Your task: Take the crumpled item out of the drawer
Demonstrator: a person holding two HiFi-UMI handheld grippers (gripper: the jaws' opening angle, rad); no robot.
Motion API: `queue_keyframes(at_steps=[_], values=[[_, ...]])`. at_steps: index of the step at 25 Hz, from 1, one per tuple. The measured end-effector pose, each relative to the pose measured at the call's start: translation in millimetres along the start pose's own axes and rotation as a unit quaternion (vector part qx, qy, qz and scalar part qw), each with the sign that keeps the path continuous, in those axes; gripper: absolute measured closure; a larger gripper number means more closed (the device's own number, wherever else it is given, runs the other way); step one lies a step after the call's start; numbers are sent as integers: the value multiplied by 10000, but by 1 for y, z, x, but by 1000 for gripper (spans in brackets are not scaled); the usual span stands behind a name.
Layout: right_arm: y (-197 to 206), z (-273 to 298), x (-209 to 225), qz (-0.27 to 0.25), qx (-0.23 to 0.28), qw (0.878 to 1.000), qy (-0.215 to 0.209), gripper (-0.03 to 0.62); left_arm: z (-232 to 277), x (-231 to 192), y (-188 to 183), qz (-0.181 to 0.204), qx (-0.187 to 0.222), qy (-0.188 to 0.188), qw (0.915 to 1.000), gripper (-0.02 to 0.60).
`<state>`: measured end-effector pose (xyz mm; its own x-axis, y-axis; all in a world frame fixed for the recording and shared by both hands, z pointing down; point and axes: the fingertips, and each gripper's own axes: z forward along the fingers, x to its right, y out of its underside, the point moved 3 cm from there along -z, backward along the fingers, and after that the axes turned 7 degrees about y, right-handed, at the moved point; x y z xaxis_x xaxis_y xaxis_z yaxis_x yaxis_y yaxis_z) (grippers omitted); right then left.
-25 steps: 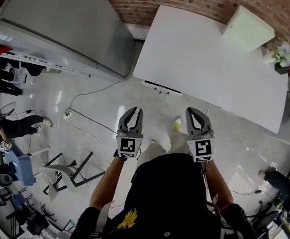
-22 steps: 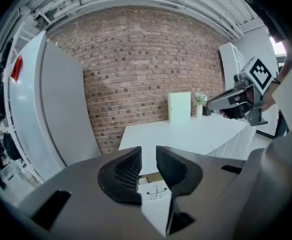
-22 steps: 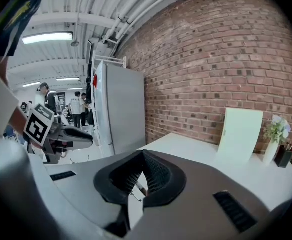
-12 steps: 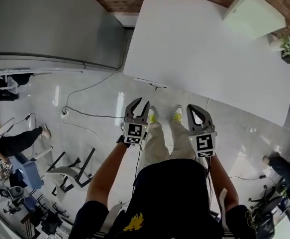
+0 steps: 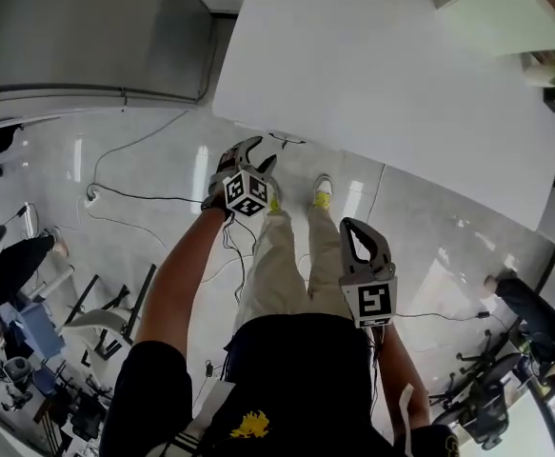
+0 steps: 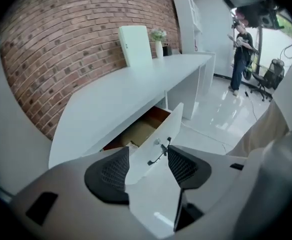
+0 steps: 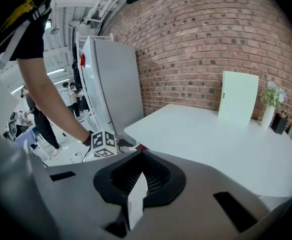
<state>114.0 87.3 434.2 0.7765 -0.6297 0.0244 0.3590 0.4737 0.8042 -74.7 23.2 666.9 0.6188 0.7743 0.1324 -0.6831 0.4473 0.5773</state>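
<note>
Lowered: our left gripper (image 5: 248, 156), jaws just opened, empty, aimed at the handle (image 6: 161, 151) of the ajar drawer (image 6: 162, 129) for pulling; our right gripper (image 7: 138, 176) closed, spare

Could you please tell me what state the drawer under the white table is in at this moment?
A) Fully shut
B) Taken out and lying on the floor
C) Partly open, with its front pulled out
C: in the left gripper view the drawer under the table stands ajar, with its brown inside showing behind the white front.
</note>
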Motion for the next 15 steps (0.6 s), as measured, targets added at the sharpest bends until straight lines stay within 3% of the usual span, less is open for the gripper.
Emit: queue_keyframes(at_steps=[6, 11, 14, 15], values=[[37, -6, -20, 264, -427, 9986, 193, 569, 46, -28, 20, 1219, -631, -250, 9902, 333], [52, -11, -23, 397, -595, 9969, 319, 569, 71, -18, 25, 2285, -946, 237, 9687, 353], [55, -13, -24, 392, -625, 9966, 355, 568, 84, -19, 32, 2504, -1260, 421, 9590, 350], [55, -13, -25, 422, -625, 9965, 369, 569, 86, -21, 32, 2579, -1301, 402, 9565, 376]])
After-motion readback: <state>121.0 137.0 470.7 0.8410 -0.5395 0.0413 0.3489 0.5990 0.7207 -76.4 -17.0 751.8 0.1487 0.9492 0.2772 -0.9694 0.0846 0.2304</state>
